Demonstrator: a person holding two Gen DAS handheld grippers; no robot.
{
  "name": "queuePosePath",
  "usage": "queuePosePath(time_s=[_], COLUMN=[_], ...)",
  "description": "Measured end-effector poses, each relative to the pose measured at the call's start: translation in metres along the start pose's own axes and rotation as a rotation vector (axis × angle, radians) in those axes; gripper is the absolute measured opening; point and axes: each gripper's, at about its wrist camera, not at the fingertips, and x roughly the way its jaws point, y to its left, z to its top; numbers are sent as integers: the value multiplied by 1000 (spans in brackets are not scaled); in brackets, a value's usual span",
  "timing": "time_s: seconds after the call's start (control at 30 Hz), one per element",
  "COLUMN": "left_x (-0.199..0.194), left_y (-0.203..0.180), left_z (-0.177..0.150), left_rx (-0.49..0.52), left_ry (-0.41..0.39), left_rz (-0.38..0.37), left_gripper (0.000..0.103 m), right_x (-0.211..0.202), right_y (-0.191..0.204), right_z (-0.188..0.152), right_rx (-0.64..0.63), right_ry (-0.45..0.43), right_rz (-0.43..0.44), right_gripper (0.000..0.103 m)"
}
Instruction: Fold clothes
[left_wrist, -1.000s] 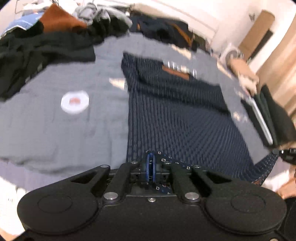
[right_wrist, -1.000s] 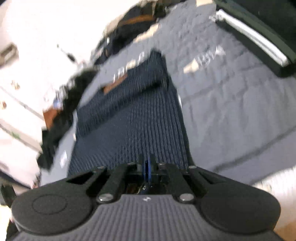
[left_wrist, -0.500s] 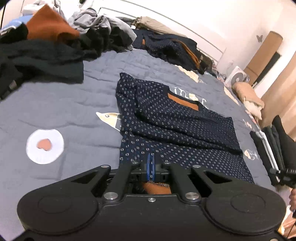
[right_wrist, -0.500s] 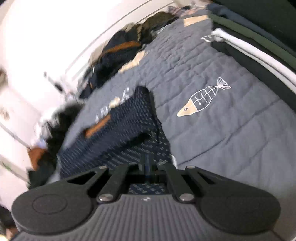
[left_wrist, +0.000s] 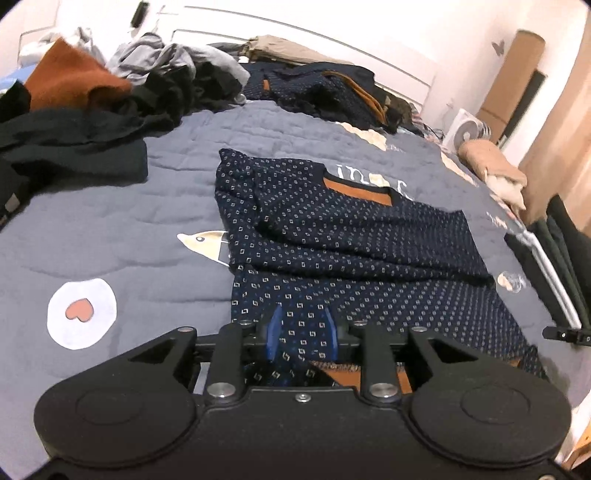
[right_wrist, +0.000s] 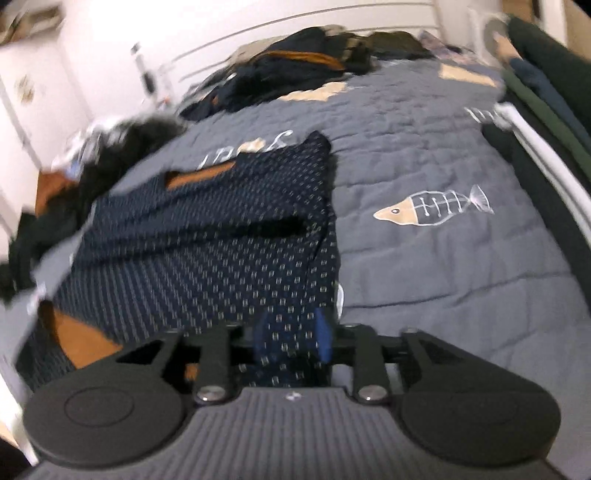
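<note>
the blue dotted top lies on the bed and both grippers let go

a dark blue top with little dots (left_wrist: 343, 258) lies flat on the grey bed cover (left_wrist: 155, 206). its sleeves are folded in over the body. it has an orange band at the neck (left_wrist: 356, 188), at the far end. the near edge of the top is right by both grippers.

the left gripper (left_wrist: 301, 334) is low over the near left corner of the top. its blue fingers (left_wrist: 274, 330) stand a bit apart and its jaws are opening. the cloth shows in the gap between them, but the fingers do not press on it.

the right gripper (right_wrist: 291, 339) is over the near right corner of the same top (right_wrist: 207, 251). this picture is a bit blurry. its blue fingers (right_wrist: 322, 338) stand a bit apart too, and its jaws are opening. the cloth is between them and they do not squeeze it.

a drawn fish (right_wrist: 432, 205) is on the bed cover just to the right of the top. a white circle with a pink heart (left_wrist: 81, 314) is on the cover to the left of the top. a heap of black, grey and orange clothes (left_wrist: 92, 99) sits at the far left of the bed. more dark clothes (left_wrist: 332, 92) lie in a pile at the head of the bed. folded dark clothes (left_wrist: 561, 251) are stacked along the right edge.
</note>
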Motion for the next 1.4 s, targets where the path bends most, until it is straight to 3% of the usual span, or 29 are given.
queuePosePath(time_s=[0.1,0.17,0.37,0.77,1.13,1.2,1.27,1.33,1.4], left_x=[-6,-11,-20,18,42,43,44,42,37], left_y=[-1,-1,4,-5,-8,-10,-15,-19,-20], left_z=[-2,-4,-7,-21,-27,-28,-28,-26,-23], left_rx=[59,103,230,295,276,281,292,297,282], left_ry=[14,26,53,159,188,195,200,187,173], left_rz=[9,20,20,69,106,97,95,113,118], left_gripper=[30,41,43,43,47,40,19,10,9], right_x=[-4,-4,1,17,23,23,24,24,24], right_y=[5,5,11,17,22,22,22,22,22], right_z=[-6,-7,-13,-22,-23,-23,-23,-23,-22], right_rx=[-49,-67,-116,-130,-86,-72,-58,-44,-28], right_ry=[16,26,67,129,125,122,118,115,108], right_rz=[-9,-4,8,-9,-7,-5,-3,-2,4], right_gripper=[38,39,40,40,40,40,38,20,16])
